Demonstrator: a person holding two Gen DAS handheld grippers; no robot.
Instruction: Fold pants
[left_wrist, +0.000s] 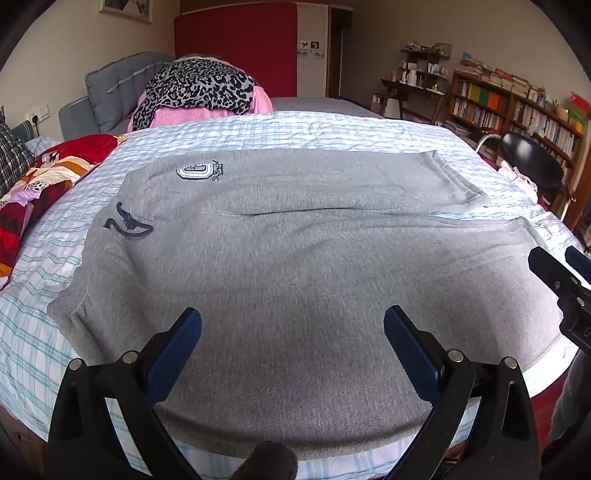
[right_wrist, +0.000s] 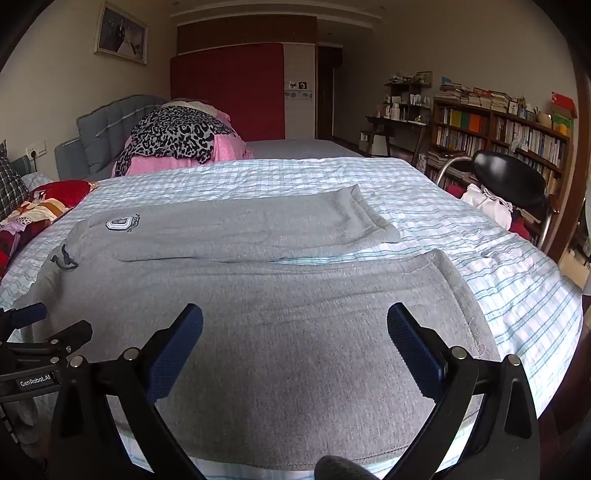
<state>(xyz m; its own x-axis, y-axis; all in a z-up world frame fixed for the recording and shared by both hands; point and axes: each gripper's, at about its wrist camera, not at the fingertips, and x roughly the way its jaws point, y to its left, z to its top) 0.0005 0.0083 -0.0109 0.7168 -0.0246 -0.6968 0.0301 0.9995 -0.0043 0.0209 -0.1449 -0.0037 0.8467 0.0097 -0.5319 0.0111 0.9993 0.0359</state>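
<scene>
Grey sweatpants (left_wrist: 280, 251) lie spread flat on a bed with a white-and-blue checked sheet (left_wrist: 314, 129). The waistband with its dark drawstring (left_wrist: 127, 223) and a white logo patch (left_wrist: 194, 171) is at the left; both legs run to the right. My left gripper (left_wrist: 293, 323) hovers open over the near leg by the bed's front edge, nothing between its blue pads. My right gripper (right_wrist: 295, 321) is open too, above the near leg (right_wrist: 295, 332) close to its cuff (right_wrist: 456, 295). Each gripper shows at the other view's edge: the right gripper (left_wrist: 561, 269), the left gripper (right_wrist: 44, 332).
A pile of leopard-print and pink bedding (left_wrist: 199, 92) sits at the head of the bed by a grey headboard (left_wrist: 118, 81). A red patterned quilt (left_wrist: 40, 184) lies at the left. A black chair (right_wrist: 509, 184) and bookshelves (right_wrist: 498, 129) stand at the right.
</scene>
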